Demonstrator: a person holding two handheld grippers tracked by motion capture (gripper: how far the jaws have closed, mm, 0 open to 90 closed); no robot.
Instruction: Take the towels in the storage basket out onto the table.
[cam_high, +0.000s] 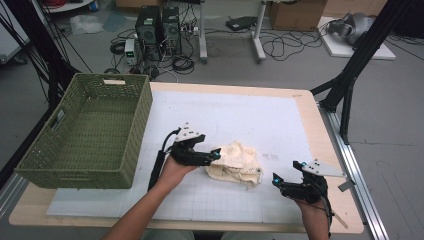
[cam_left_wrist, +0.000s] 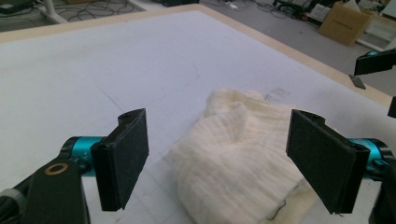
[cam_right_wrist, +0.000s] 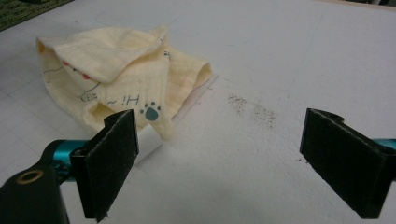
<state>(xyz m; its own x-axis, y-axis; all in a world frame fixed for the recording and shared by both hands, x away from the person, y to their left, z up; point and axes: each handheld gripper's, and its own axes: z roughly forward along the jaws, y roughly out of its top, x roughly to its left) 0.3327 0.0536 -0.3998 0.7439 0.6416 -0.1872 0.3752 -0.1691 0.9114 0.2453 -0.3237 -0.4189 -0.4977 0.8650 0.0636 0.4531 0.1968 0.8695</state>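
Two tongs, left (cam_high: 216, 154) and right (cam_high: 274, 180), both gape released beside the cream cloth (cam_high: 235, 164); soft, light, floppy, best pinched at a bunched fold.

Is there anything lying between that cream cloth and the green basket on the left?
Nothing visible does. Between the cloth and the basket lies only bare white mat, apart from the left gripper itself, which hangs open at the cloth's edge.
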